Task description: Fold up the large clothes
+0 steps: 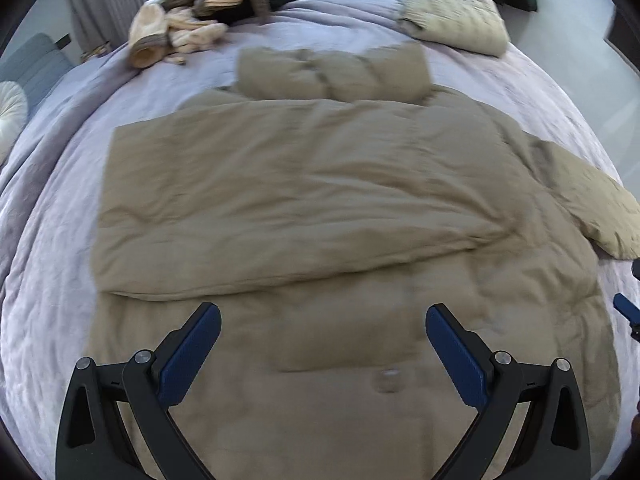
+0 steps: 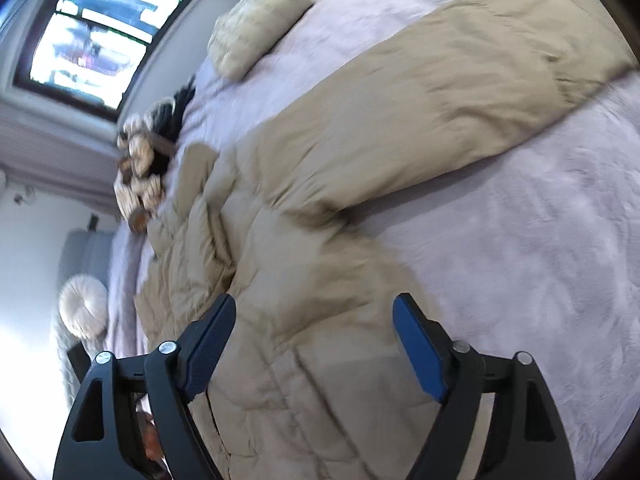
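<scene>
A large tan padded coat (image 1: 304, 200) lies spread on the lilac bed cover (image 1: 52, 248), one side folded across its body and a sleeve (image 1: 592, 204) sticking out to the right. My left gripper (image 1: 323, 316) hovers over the coat's lower part, jaws wide apart, nothing between the blue pads. In the right wrist view the same coat (image 2: 328, 272) fills the middle, its sleeve (image 2: 460, 96) stretching up to the right. My right gripper (image 2: 314, 308) stands open above the coat's edge, pads clear of the fabric. A blue tip of the right gripper shows at the left view's right edge (image 1: 626, 308).
A heap of beige and dark clothes (image 1: 200, 12) lies at the far end of the bed. A folded cream garment (image 1: 456, 20) rests at the far right. A round white cushion (image 2: 84, 304) and a grey chair (image 1: 32, 68) stand beside the bed; a window (image 2: 100, 28) is behind.
</scene>
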{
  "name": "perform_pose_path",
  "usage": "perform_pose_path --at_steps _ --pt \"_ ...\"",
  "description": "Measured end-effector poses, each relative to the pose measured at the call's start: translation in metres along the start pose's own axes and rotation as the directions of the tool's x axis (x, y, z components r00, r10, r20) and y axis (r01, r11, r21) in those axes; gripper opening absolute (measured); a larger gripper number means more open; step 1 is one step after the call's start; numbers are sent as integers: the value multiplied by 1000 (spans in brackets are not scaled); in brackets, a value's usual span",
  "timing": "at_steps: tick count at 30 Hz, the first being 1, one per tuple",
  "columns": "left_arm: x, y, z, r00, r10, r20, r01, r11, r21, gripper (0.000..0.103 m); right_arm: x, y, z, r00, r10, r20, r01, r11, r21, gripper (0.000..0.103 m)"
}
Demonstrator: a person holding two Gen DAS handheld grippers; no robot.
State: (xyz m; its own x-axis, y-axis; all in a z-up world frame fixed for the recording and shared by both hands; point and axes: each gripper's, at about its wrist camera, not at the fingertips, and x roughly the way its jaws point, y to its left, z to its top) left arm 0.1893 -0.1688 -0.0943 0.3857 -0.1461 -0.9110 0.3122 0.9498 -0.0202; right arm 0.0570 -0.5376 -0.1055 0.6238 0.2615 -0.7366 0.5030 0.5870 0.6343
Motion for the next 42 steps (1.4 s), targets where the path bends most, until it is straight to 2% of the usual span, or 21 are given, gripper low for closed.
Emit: perform_pose_path --at_steps 3,10,14,20,24,30,31,32,33,34,37,39,42 --pt "2 -28 2 1000 -16 -9 16 1000 7 103 -14 -31 8 998 29 51 -33 996 86 103" --pt "2 -84 8 998 -62 -7 62 997 37 103 -47 -84 42 992 15 127 -40 980 195 103" --pt "-4 -103 10 997 -74 13 73 996 46 103 -60 -115 68 984 30 177 -82 952 296 103" --pt "-10 -105 10 997 -80 20 79 997 20 103 -65 -151 103 970 49 240 -144 907 396 103" --pt "-12 -97 10 997 -71 16 71 997 -5 103 -54 -165 122 961 98 257 -208 871 445 103" --pt "-24 -74 19 997 -54 57 56 998 -34 103 -43 -162 140 948 117 296 -249 851 462 102" --pt "-25 -70 21 997 -50 62 52 998 -36 103 -45 -159 142 949 98 300 -235 854 464 99" --pt "-26 -63 23 997 -42 66 44 998 -39 103 -46 -155 145 955 53 292 -190 865 464 81" --pt "-27 -58 24 997 -35 68 38 998 -43 103 -47 -152 149 963 3 269 -134 873 469 43" --pt "-28 -52 25 997 -29 72 33 998 -51 103 -47 -149 151 967 -37 251 -89 877 471 14" --pt "-33 -28 27 995 -25 91 34 995 -97 103 -53 -128 156 962 -114 250 0 910 415 9" --pt "-35 -12 27 995 -17 101 29 992 -122 103 -61 -97 159 951 -153 270 62 946 318 9" --pt "-35 9 25 994 -7 109 23 989 -147 103 -67 -34 162 936 -159 313 121 983 139 9"
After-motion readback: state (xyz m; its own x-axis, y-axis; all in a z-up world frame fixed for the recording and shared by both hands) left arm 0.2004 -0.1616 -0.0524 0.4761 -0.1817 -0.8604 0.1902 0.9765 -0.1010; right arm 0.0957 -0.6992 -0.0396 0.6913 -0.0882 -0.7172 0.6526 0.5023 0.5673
